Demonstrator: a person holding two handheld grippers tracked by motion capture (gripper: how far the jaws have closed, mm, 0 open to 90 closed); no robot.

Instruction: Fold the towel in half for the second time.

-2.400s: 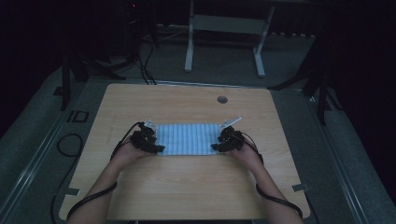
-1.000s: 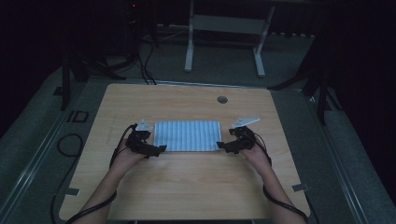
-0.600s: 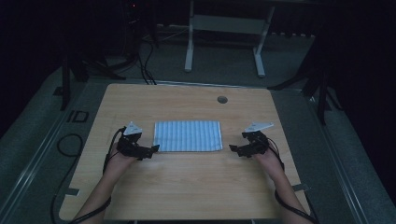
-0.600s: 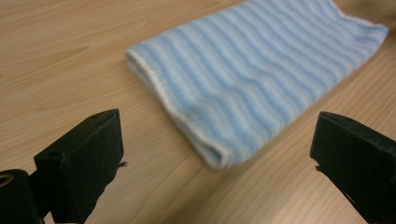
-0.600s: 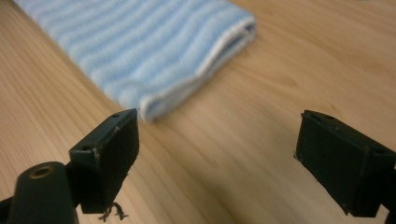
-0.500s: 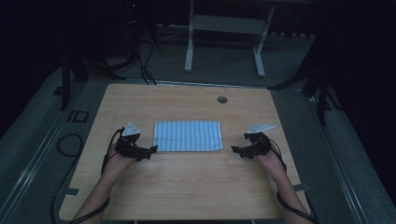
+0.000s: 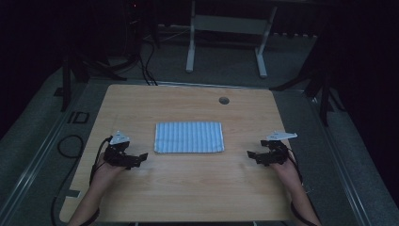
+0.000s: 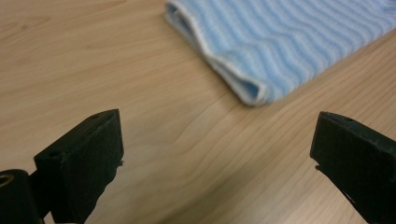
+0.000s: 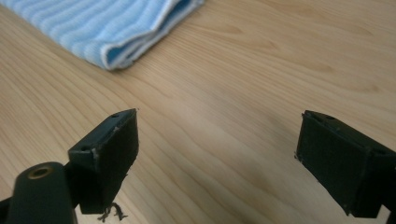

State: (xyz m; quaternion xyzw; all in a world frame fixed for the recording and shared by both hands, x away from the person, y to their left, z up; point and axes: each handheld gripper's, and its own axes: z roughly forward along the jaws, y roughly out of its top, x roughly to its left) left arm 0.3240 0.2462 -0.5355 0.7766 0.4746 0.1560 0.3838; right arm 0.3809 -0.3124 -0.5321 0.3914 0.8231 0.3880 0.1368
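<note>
A folded, ribbed blue-striped cloth [image 7: 189, 137] lies flat on the wood-grain table [image 7: 188, 188]. Left gripper [image 7: 139, 157] and right gripper [image 7: 253, 156] are spread, empty; the cloth's far edge is cropped in both gripper views.

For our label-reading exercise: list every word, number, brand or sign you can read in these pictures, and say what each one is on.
"ID": dark letters on the grey floor strip left of the table, read from the high view; nothing more legible.
The folded blue striped cloth: no label or print visible.
The left gripper and right gripper: no readable marking.
The table top: no text.
</note>
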